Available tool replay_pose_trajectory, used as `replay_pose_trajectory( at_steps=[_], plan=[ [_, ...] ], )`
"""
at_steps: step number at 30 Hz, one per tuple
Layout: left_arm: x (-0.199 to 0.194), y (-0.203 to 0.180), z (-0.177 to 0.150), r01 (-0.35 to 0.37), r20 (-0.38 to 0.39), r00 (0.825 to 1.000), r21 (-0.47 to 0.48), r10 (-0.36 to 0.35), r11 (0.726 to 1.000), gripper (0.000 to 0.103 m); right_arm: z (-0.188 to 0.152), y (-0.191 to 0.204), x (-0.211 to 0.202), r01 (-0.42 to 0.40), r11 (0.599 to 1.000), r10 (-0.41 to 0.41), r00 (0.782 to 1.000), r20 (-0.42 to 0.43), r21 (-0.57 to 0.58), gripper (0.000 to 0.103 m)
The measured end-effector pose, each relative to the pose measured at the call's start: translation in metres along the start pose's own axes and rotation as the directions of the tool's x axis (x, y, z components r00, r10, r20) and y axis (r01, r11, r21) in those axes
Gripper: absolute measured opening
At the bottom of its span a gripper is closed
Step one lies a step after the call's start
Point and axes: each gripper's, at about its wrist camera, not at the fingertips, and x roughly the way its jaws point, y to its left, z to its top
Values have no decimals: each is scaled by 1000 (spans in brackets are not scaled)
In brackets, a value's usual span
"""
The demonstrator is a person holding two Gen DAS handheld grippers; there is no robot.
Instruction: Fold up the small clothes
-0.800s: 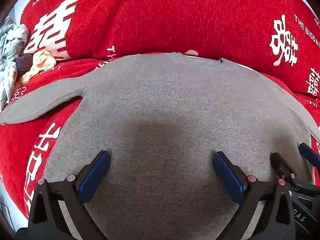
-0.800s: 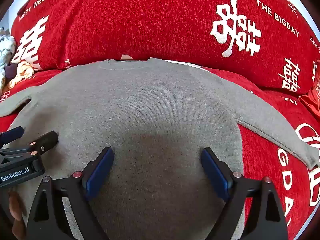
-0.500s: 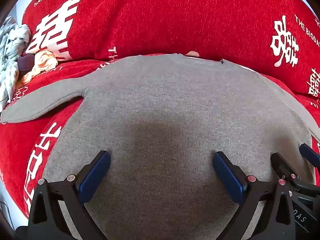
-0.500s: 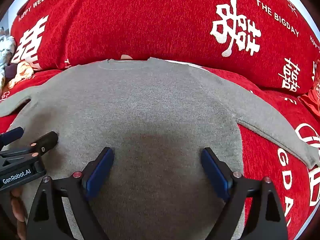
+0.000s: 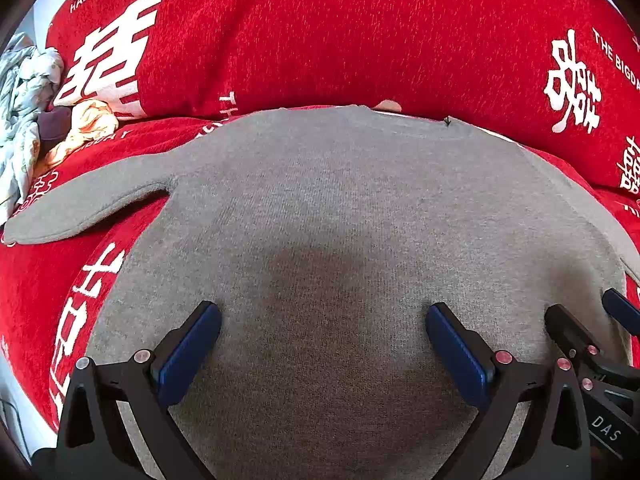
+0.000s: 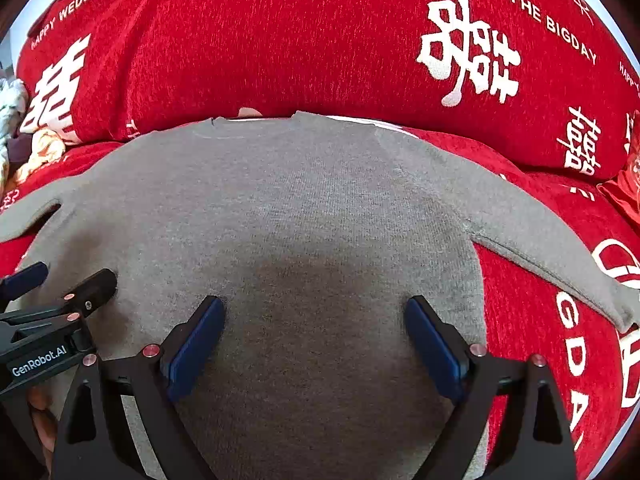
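A small grey knit sweater [image 5: 328, 208] lies flat on a red cover, neckline at the far side, both sleeves spread outward. Its left sleeve [image 5: 92, 196] shows in the left wrist view, its right sleeve [image 6: 552, 240] in the right wrist view. My left gripper [image 5: 320, 344] hovers over the lower left half of the sweater [image 6: 304, 208], open, nothing between its blue pads. My right gripper [image 6: 312, 336] hangs over the lower right half, also open and holding nothing. Each gripper appears at the edge of the other's view: right gripper [image 5: 588, 320], left gripper [image 6: 60, 284].
The red cover [image 5: 360, 32] with white characters and lettering rises into a cushion behind the sweater. A heap of crumpled pale and orange clothes [image 5: 36, 112] lies at the far left. A hand [image 6: 40, 412] shows under the left gripper.
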Motion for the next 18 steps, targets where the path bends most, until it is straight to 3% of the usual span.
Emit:
replay_pose_trajectory(
  at_steps=[13,18],
  plan=[
    [2,-2,3,-27,-15,1000,-8,27,1000,103,-1,3,5,8,1000,-8,1000,-28,8,94],
    [-2,-10,-3,-68,-5,998,0,68,998,103,4,7,10,36,999,-36,997,-64,-5,100]
  ],
)
